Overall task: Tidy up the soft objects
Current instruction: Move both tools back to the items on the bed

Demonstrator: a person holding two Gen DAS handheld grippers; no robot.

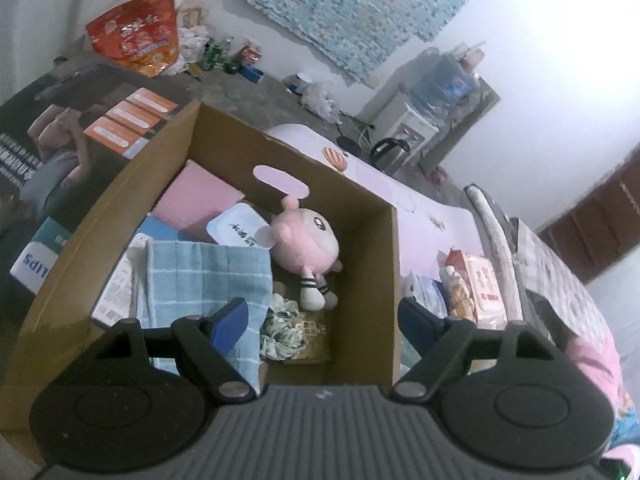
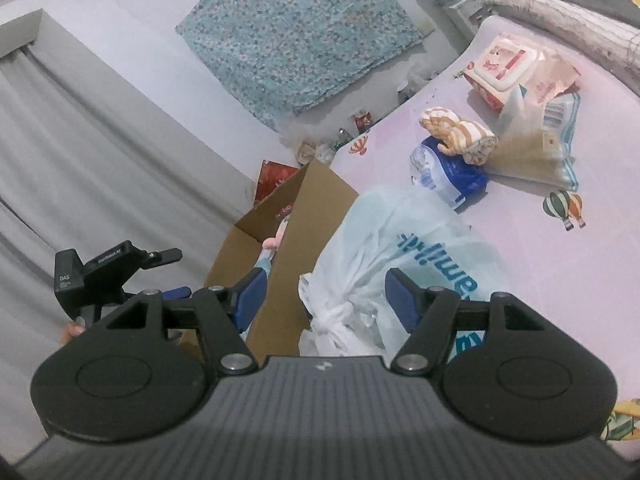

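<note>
An open cardboard box holds a pink plush doll, a blue checked towel, a pink foam pad, a white wipes pack and a crumpled patterned cloth. My left gripper hangs open above the box; one finger is over the towel, the other outside the box's right wall, and nothing is held. My right gripper is open beside the box. A knotted white plastic bag lies between its fingers, with no pad visibly pressing it.
On the pink bed sheet lie an orange-striped rolled towel, a blue pack, a pink wipes pack and a zip bag. A hand holds the left gripper left of the box. A rolled grey blanket edges the bed.
</note>
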